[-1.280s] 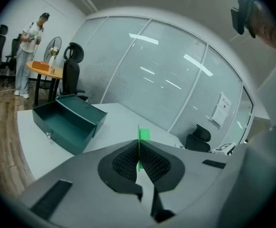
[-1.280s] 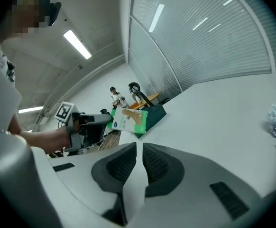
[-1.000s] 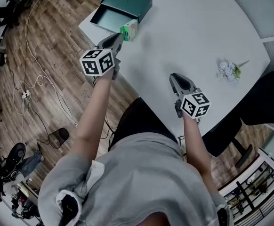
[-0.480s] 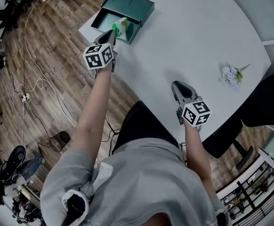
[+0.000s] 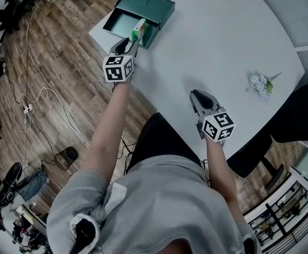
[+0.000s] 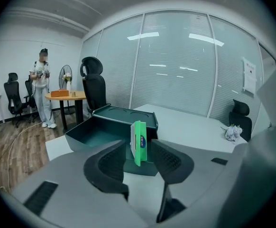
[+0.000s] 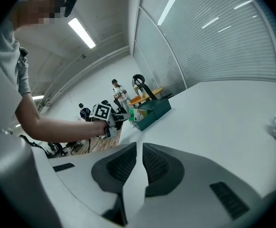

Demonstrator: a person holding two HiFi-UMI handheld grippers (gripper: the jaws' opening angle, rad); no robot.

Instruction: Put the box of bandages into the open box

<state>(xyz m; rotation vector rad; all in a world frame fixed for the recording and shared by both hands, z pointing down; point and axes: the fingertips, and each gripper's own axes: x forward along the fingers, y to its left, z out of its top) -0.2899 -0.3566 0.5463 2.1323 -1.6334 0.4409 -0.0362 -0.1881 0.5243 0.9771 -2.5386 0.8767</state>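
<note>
The left gripper (image 5: 126, 45) reaches out over the white table (image 5: 223, 30). Its jaws have just been opening and now stand apart. The box of bandages (image 6: 139, 143) is green and white. It stands up on its thin side just past the tips of the jaws, in line with the gap between them. The pads do not press on it. It sits right at the near wall of the open box (image 5: 119, 23), on that box's right end as the left gripper sees it. I cannot tell if its bottom is all the way inside.

The open box is dark green, and its lid (image 5: 150, 5) lies behind it, farther from the gripper.

The right gripper (image 7: 139, 148) hangs over the table, well apart from the open box. Its jaws are almost together, with only a thin gap and nothing in it. A small bunch of flowers (image 5: 258, 81) lies off to its right.
</note>
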